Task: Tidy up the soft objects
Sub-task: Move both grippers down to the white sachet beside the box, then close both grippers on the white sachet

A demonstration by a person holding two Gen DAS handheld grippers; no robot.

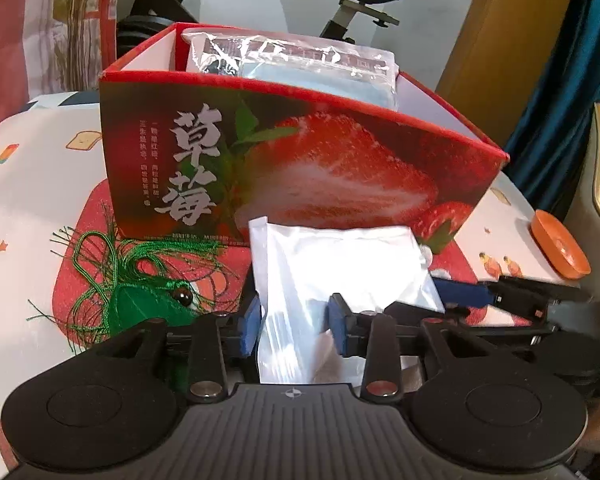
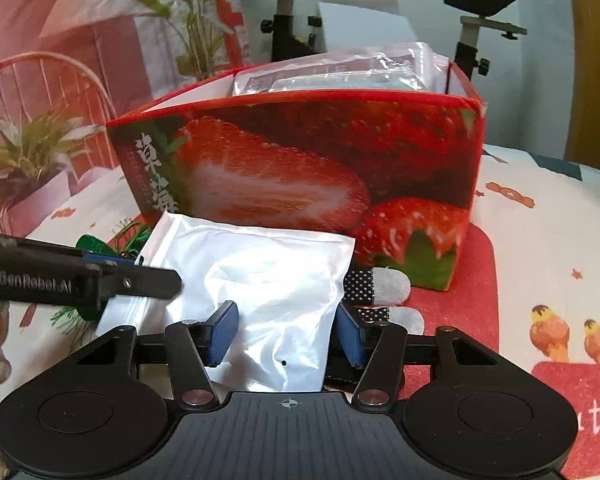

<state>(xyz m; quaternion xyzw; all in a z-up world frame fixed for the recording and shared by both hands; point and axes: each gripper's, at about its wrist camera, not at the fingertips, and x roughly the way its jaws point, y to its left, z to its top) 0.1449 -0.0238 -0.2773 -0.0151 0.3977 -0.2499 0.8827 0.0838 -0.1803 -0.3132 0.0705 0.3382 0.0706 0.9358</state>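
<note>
A white plastic pouch (image 1: 336, 276) lies on the table in front of a red strawberry box (image 1: 300, 152). My left gripper (image 1: 294, 326) is open, its blue pads on either side of the pouch's near left part. My right gripper (image 2: 284, 334) is open around the pouch (image 2: 260, 280) from the other side. The box (image 2: 320, 160) holds clear plastic packets (image 1: 296, 60) that stick up above its rim. The left gripper shows at the left of the right wrist view (image 2: 100, 280), and the right gripper shows at the right of the left wrist view (image 1: 508, 296).
A green tassel ornament (image 1: 140, 280) lies left of the pouch. A black dotted glove (image 2: 380, 292) lies right of it, partly under it. An orange dish (image 1: 560, 248) sits at the table's right edge. An exercise bike stands behind the box.
</note>
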